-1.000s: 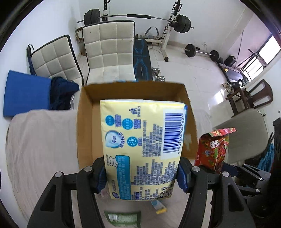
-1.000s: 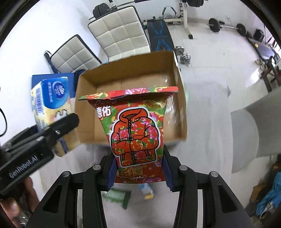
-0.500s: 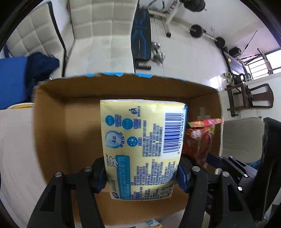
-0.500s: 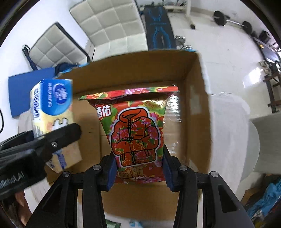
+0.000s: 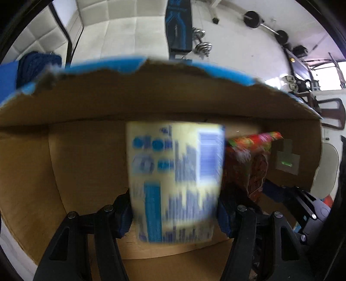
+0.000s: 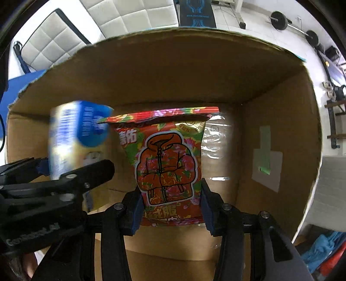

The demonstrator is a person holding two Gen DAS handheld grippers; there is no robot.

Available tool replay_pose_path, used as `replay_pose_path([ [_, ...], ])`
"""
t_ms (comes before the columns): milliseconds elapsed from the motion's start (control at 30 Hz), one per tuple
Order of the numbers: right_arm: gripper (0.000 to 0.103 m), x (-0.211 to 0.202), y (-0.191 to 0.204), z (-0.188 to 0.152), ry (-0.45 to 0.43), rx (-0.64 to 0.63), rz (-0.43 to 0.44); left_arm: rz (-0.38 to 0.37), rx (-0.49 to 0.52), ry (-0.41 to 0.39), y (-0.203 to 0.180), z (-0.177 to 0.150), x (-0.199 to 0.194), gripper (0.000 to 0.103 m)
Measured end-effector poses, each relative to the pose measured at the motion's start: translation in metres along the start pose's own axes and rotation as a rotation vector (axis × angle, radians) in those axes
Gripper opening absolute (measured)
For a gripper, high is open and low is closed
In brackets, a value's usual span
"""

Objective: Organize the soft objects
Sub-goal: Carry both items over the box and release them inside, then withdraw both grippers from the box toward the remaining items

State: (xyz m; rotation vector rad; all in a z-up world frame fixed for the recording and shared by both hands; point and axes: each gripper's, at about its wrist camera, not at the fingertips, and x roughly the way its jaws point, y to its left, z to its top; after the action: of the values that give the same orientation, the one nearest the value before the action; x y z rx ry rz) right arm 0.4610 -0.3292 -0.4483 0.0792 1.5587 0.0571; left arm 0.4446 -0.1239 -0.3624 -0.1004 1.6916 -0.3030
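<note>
Inside the open cardboard box (image 6: pixel 173 71), seen from the right wrist camera, the left gripper (image 6: pixel 71 164) reaches in from the left with a yellow-and-blue tissue pack (image 6: pixel 73 140) between its fingers. The pack is smeared by motion blur there, so its print cannot be read. In the left wrist view the same tissue pack (image 5: pixel 175 179) stands between the blue pads of the left gripper (image 5: pixel 174 213), down within the walls of the cardboard box (image 5: pixel 151 95), whose torn upper rim shows a blue outer face. The left jaws are opening; the blur makes it hard to say for sure, but the pads appear to have just come off the pack's sides while it still sits between them.

To the right of the tissue pack, just beside it, is a red floral snack bag (image 6: pixel 168 164) printed with a padded jacket drawing. It stands upright between the fingers of the right gripper (image 6: pixel 170 205), which points down into the box. These jaws are opening too, with the bag between them; the blue pads sit right at the bag's lower edges, apparently still touching. From the left wrist camera the snack bag (image 5: pixel 250 164) appears edge-on, to the right of the tissue pack.

Farther right, a pale taped patch (image 6: pixel 267 160) sits on the box's inner right wall. Beyond the rim stand white quilted chairs (image 6: pixel 129 17) and a barbell (image 6: pixel 292 23) on the tiled floor.
</note>
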Motion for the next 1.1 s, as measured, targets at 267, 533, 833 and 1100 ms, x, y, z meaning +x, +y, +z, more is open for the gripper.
replay_pose_path([
  [267, 0.07, -0.002, -0.002, -0.002, 0.01, -0.005, -0.007, 0.047, 0.014, -0.049, -0.006, -0.012, -0.019, 0.093],
  [533, 0.103, -0.043, 0.011, -0.043, -0.025, 0.004, -0.017, 0.129, 0.05, -0.17, 0.0, -0.049, -0.055, 0.103],
  [833, 0.103, -0.083, 0.031, -0.104, -0.095, 0.016, -0.044, 0.232, 0.087, -0.279, 0.021, -0.107, -0.085, 0.103],
  [1100, 0.103, -0.117, 0.046, -0.156, -0.176, 0.031, -0.058, 0.194, 0.058, -0.366, 0.024, -0.167, -0.117, 0.103],
])
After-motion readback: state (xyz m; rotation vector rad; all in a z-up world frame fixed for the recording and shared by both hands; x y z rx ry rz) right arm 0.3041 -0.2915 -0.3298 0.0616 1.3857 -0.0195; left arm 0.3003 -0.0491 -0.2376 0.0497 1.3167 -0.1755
